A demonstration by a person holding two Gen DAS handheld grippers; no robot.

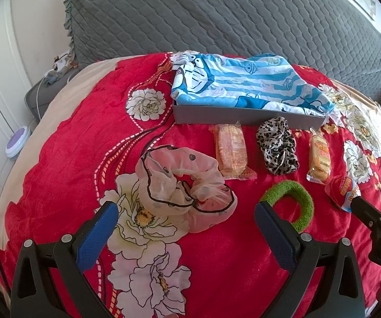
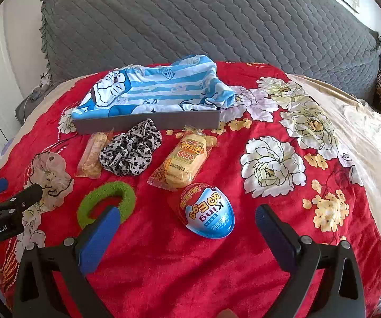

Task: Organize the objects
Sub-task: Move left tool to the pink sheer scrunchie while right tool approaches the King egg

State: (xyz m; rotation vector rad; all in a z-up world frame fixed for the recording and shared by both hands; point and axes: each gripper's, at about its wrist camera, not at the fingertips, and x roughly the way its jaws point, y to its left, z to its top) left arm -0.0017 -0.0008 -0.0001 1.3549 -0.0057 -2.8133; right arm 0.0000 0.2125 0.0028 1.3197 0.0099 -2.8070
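Low centre in the right wrist view, a King egg (image 2: pixel 207 210) lies on the red floral blanket (image 2: pixel 190 265) between the right gripper's (image 2: pixel 187 218) wide, empty jaws; the left gripper (image 1: pixel 186 218), jaws wide, frames a pink scrunchie (image 1: pixel 185 185) beside a green hair tie (image 1: pixel 289 201).

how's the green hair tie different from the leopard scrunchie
The green hair tie is a plain fuzzy ring with an open centre; the leopard scrunchie is ruffled, spotted fabric bunched nearly closed. The green one lies nearer the tools, the leopard one beside the grey box. Both rest flat on the red blanket.
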